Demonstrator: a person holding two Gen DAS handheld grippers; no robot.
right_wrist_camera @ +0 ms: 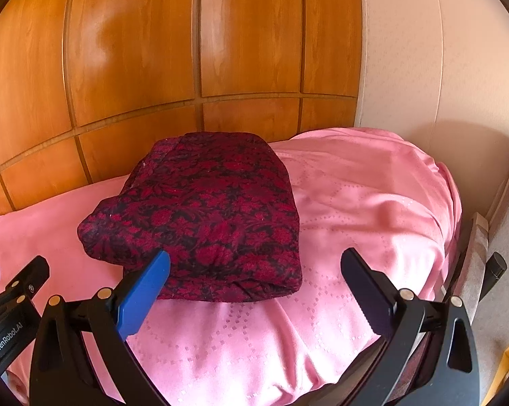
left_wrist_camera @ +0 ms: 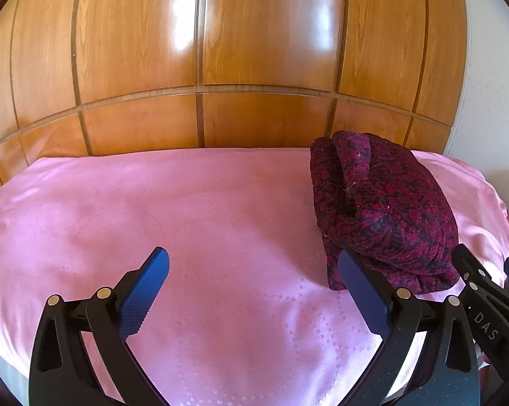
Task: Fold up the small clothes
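Seemingly the folded garment (right_wrist_camera: 203, 216) is finished on the pink bedspread (left_wrist_camera: 152, 203); both my left gripper (left_wrist_camera: 254, 291) and right gripper (right_wrist_camera: 254, 291) are spread, empty, so I'd back away without nudging it.

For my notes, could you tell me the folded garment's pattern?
Dark red floral on black, clearest in the right wrist view: folded garment.

Both wrist views look forward, low and near over the pink bedspread (left_wrist_camera: 220, 209), sharing the folded garment (right_wrist_camera: 213, 216).
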